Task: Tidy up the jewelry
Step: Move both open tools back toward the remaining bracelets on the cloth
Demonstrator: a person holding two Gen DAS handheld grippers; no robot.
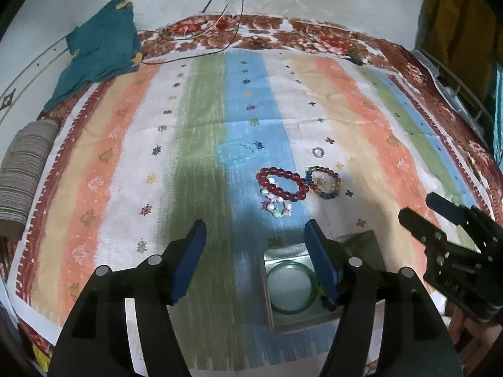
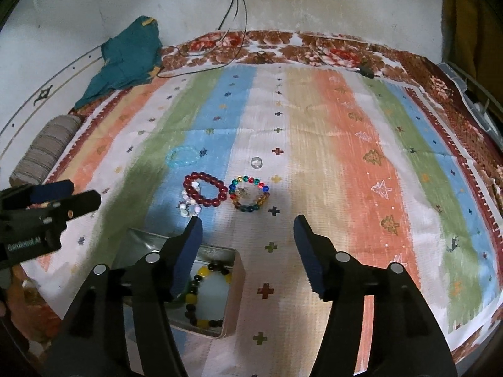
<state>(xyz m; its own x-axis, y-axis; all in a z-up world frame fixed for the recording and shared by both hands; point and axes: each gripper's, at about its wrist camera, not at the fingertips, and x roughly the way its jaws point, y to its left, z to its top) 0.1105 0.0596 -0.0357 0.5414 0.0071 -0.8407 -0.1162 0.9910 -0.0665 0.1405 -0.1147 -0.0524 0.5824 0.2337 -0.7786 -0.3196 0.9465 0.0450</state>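
Both claws, left claw (image 1: 253, 245) and right claw (image 2: 246, 245), gape empty above tin (image 2: 234, 286); red bracelet (image 2: 206, 193) lies on striped cloth beyond: approach steeply, straddle one bead strand, avoid neighbouring pearl bracelet (image 2: 188, 205).

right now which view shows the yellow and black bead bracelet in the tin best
The right wrist view: the yellow and black bead bracelet lies almost whole inside the tin, only its left edge behind a finger. The left wrist view shows mostly the green bangle; that bracelet barely peeks past a finger.
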